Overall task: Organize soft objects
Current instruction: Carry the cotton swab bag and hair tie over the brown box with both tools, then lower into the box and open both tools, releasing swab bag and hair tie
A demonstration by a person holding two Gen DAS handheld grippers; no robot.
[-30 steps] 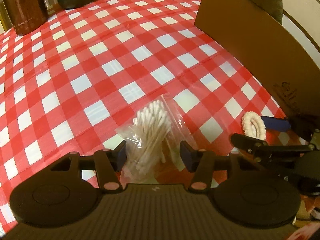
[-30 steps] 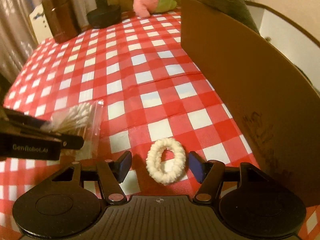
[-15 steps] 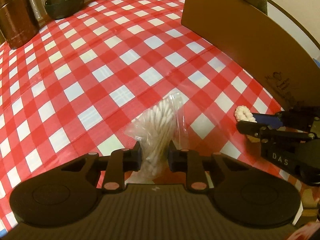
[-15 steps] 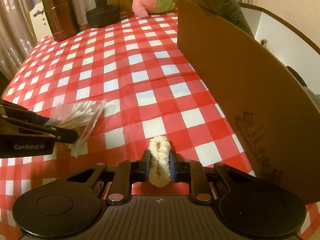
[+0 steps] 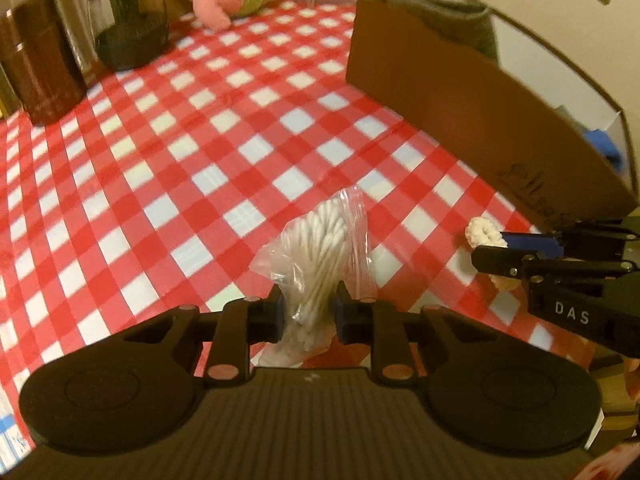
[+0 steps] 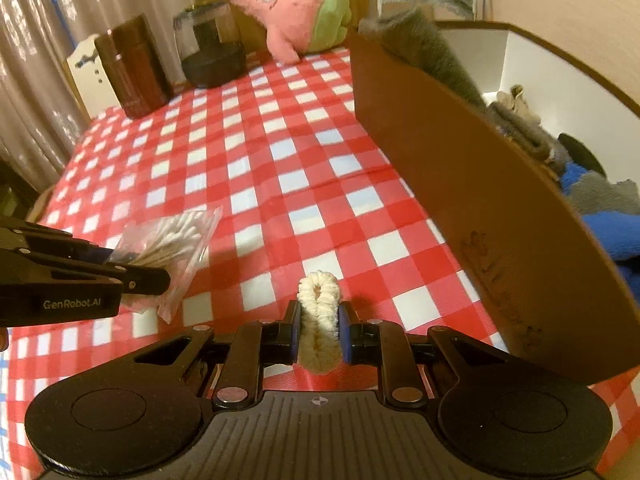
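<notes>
We are clamping the left gripper (image 5: 308, 312) on the bag of cotton swabs (image 5: 320, 256), jaws narrowed onto its lower half, bag clear of the checked tablecloth (image 5: 192, 152). We are pinching the cream scrunchie (image 6: 319, 320) flat in the right gripper (image 6: 319, 334). The cardboard box (image 6: 460, 184) of soft items is standing just right of both. Beyond, the pink plush (image 6: 296, 12) is lying.
</notes>
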